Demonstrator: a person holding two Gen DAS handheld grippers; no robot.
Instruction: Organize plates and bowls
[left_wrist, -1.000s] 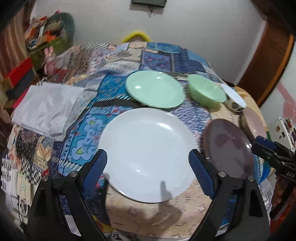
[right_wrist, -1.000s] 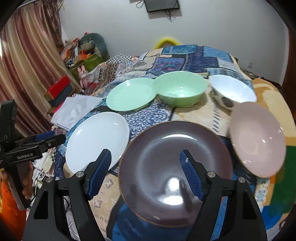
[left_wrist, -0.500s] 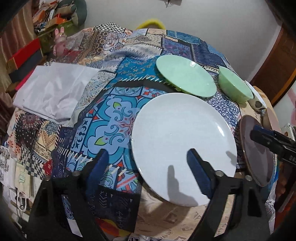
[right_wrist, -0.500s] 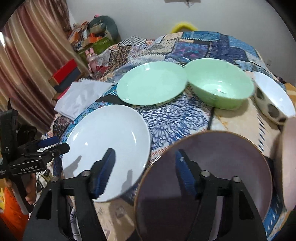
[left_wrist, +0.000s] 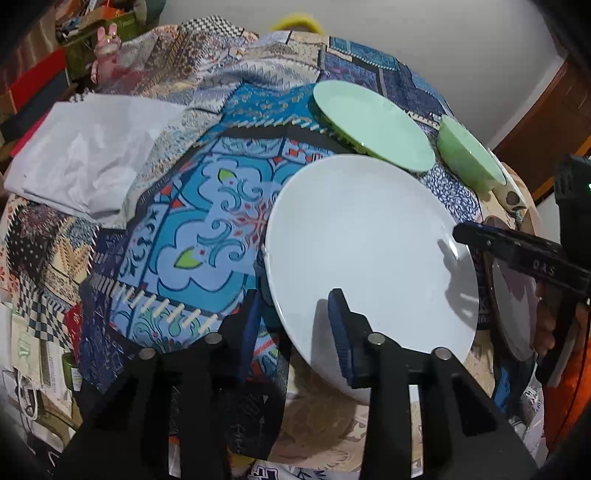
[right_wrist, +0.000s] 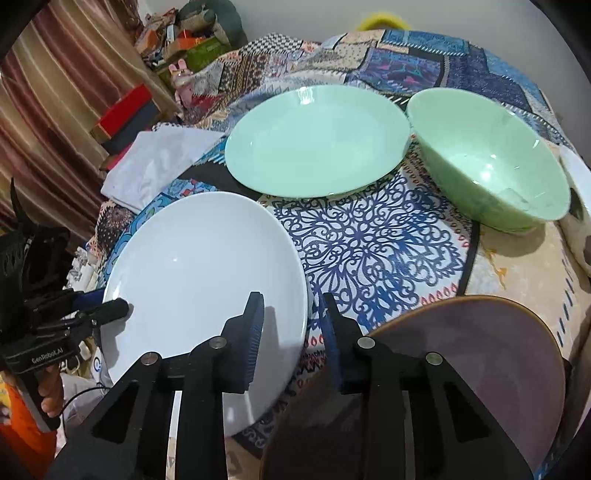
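The left gripper (left_wrist: 295, 332) is closing its ribbed blue fingers (left_wrist: 341, 332) across the near rim of the glossy white plate (left_wrist: 365, 236). The right gripper (right_wrist: 290, 332) is closing over the matte brown plate (right_wrist: 461, 376) rim. Beyond, on the patchwork-clothed table (right_wrist: 373, 240), lie a smooth mint plate (right_wrist: 314, 140) and a deep mint bowl (right_wrist: 487, 158).

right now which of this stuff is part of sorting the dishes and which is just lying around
Job:
- white plate
- brown plate
- green plate
- green bowl

Lying about:
- white cloth
- red box
- pile of clutter by the wall
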